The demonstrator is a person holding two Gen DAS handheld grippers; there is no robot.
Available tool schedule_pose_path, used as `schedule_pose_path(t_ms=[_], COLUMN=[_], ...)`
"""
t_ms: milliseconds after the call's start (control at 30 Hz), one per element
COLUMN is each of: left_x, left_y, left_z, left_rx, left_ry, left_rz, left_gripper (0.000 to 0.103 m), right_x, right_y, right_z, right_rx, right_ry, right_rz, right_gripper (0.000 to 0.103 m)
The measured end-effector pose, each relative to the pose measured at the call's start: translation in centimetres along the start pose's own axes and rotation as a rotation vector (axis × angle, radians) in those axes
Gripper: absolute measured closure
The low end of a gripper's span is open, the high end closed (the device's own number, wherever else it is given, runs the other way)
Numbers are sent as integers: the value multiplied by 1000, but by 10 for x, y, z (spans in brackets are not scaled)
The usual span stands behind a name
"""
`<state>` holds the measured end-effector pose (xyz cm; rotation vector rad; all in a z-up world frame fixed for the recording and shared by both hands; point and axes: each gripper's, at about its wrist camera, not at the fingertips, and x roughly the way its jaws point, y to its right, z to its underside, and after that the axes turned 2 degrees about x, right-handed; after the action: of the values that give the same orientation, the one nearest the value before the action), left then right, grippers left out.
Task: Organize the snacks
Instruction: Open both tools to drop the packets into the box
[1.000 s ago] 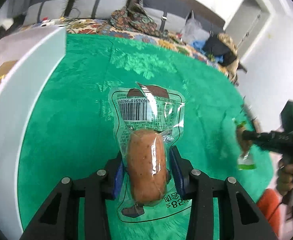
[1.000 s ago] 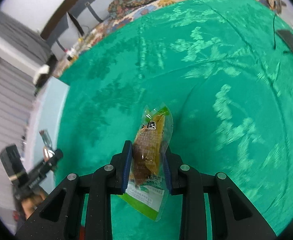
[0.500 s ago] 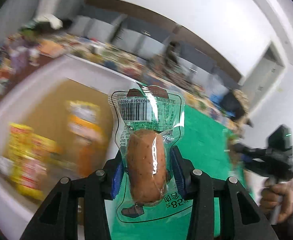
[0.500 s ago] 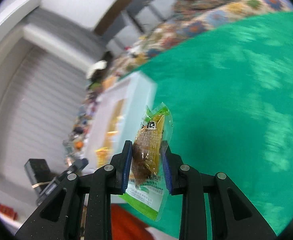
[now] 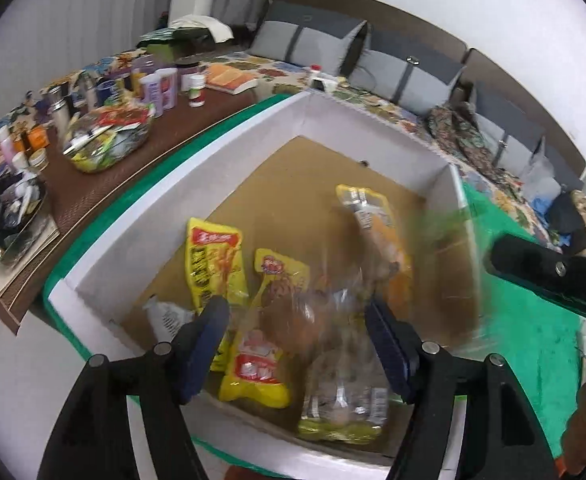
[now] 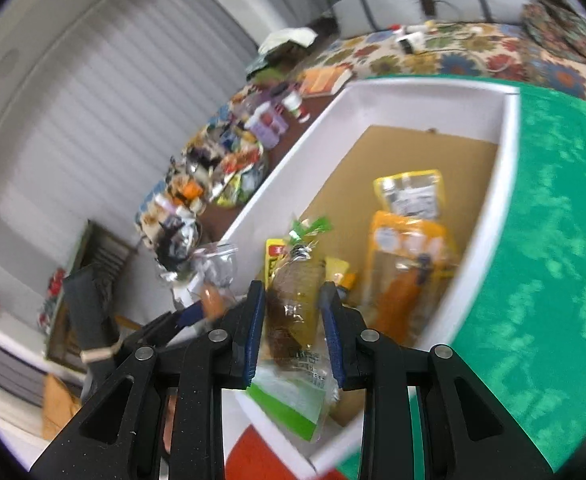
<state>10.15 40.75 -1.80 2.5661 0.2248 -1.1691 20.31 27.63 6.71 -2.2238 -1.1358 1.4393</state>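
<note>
A white box [image 5: 221, 148] with a brown floor stands on the green tablecloth and holds several snack packets, yellow [image 5: 213, 264] and orange [image 5: 385, 232]. My left gripper [image 5: 297, 336] is open above the box; the clear-wrapped sausage packet [image 5: 333, 312] is a blur falling between its fingers. My right gripper [image 6: 293, 320] is shut on a green-edged snack packet [image 6: 297, 312] over the box's near edge [image 6: 489, 216]. The left gripper [image 6: 197, 312] also shows at the lower left of the right wrist view.
A brown side table [image 5: 93, 168] left of the box carries bottles, jars and a bowl of wrappers [image 5: 109, 136]. A sofa with grey cushions [image 5: 405, 76] and a floral cover lies behind. Green cloth [image 6: 565, 240] spreads right of the box.
Both grippers swung from the green table over the white box. My left gripper opened and let the sausage packet drop. My right gripper keeps hold of its packet.
</note>
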Motion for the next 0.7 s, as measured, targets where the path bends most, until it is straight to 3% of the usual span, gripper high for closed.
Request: schedule_pose_path(t_ms=[33, 67, 100, 233, 300, 400, 500, 600, 700], left_x=[0, -1, -3, -23, -33, -46, -54, -59, -63], left_y=[-3, -3, -6, 5, 15, 24, 22, 21, 23], left_z=[2, 4, 6, 14, 16, 14, 13, 15, 20], left_rx=[4, 15, 33, 119, 147, 142, 63, 4, -5], left_ry=[8, 14, 26, 101, 143, 190, 204, 208, 198], left_rz=[-13, -27, -46, -116, -181, -237, -286, -369, -392], left_gripper=[31, 28, 26, 12, 3, 0, 0, 0, 0], right_x=[10, 17, 22, 23, 16, 5, -8, -15, -21], right_y=[-2, -4, -5, -10, -11, -13, -11, -12, -14], right_z=[2, 3, 5, 10, 13, 18, 25, 31, 39], right_rx=[-9, -17, -26, -87, -134, -198, -226, -268, -304], right_ry=[2, 5, 8, 27, 42, 78, 95, 89, 97], right_rz=[-4, -3, 5, 71, 115, 202, 268, 333, 351], right_gripper=[68, 51, 43, 43, 36, 28, 22, 22, 22])
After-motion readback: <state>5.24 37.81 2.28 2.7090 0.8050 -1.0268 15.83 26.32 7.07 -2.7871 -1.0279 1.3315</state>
